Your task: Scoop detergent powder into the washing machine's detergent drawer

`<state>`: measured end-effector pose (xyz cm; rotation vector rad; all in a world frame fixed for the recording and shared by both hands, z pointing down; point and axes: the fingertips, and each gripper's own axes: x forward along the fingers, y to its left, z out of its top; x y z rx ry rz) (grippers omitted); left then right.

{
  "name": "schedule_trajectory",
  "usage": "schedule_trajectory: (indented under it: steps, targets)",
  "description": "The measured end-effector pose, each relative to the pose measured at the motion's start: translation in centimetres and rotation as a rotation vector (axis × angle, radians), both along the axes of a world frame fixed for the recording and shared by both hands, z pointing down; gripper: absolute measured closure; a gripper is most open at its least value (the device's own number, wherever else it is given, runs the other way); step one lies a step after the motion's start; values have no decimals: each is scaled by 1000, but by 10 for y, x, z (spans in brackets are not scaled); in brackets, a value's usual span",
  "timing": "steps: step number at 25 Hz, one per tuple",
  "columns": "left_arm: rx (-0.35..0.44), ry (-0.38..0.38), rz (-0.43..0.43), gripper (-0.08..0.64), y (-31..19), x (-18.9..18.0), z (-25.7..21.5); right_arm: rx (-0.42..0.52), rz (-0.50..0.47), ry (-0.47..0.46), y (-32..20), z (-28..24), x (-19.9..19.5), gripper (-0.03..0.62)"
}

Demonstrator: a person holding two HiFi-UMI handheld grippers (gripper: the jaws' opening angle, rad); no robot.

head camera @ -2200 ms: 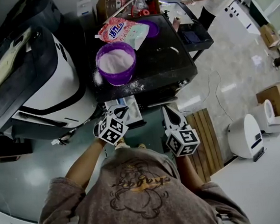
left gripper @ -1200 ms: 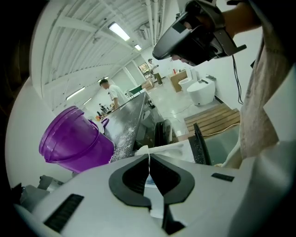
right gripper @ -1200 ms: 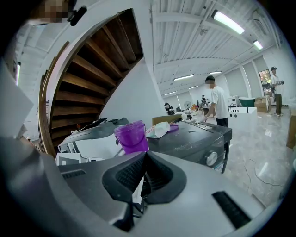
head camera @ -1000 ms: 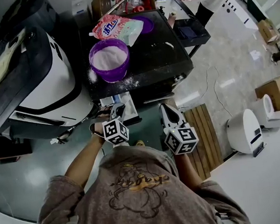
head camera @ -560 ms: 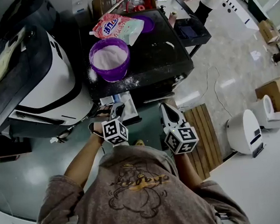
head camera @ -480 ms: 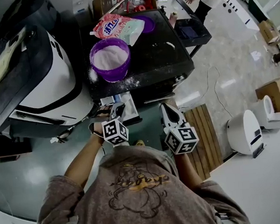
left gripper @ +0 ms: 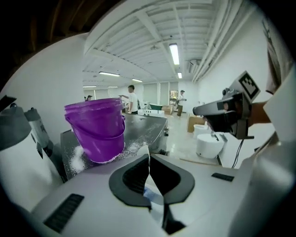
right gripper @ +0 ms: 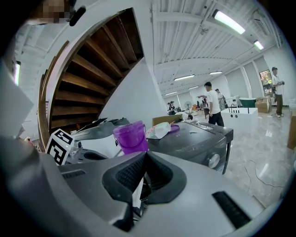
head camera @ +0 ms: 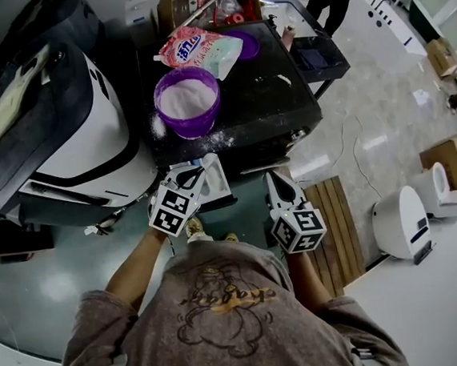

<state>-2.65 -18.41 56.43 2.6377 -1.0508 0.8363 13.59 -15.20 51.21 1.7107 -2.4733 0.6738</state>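
Both tools were held low in front of the dark washing machine [head camera: 273,105], each with its jaws closed together and nothing gripped between them. The left tool [head camera: 198,173] hung over the machine's front edge, just beside the pulled-out detergent drawer [head camera: 217,181], which stuck out pale against the dark front. In the left gripper view the pads of the left tool [left gripper: 149,159] met at their tips, with a sliver of white and blue showing behind them. The right tool [head camera: 275,178] was to the right of the drawer, apart from it, above the floor next to a slatted wooden board [head camera: 337,224]. In its own view, the right tool [right gripper: 144,155] pointed toward the machine.

On top of the machine stood a purple bucket [head camera: 191,121] holding white detergent powder [head camera: 188,97]. It also showed as a tapered purple tub in the left gripper view [left gripper: 95,129] and the right gripper view [right gripper: 131,136]. Spilt powder [head camera: 159,128] lay around its base. Behind it lay a pink-and-white detergent bag [head camera: 199,48], touching a purple lid [head camera: 249,46]. A white and black machine [head camera: 63,130] stood to the left.
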Motion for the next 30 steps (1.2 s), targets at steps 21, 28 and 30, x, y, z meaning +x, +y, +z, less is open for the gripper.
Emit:
schedule_trajectory:
  steps: [21,28,30]
  targets:
    - [100,326,-258,537,-2,-72,-101,40,-63,34,-23,-20,-31,591]
    - [132,375,-354,537,-2,-101,-108,51,-85,40,-27,-21,-42,591]
    - [143,392,-380,537,-3,-109,-110,52,-85,41,-28,-21,-43,591]
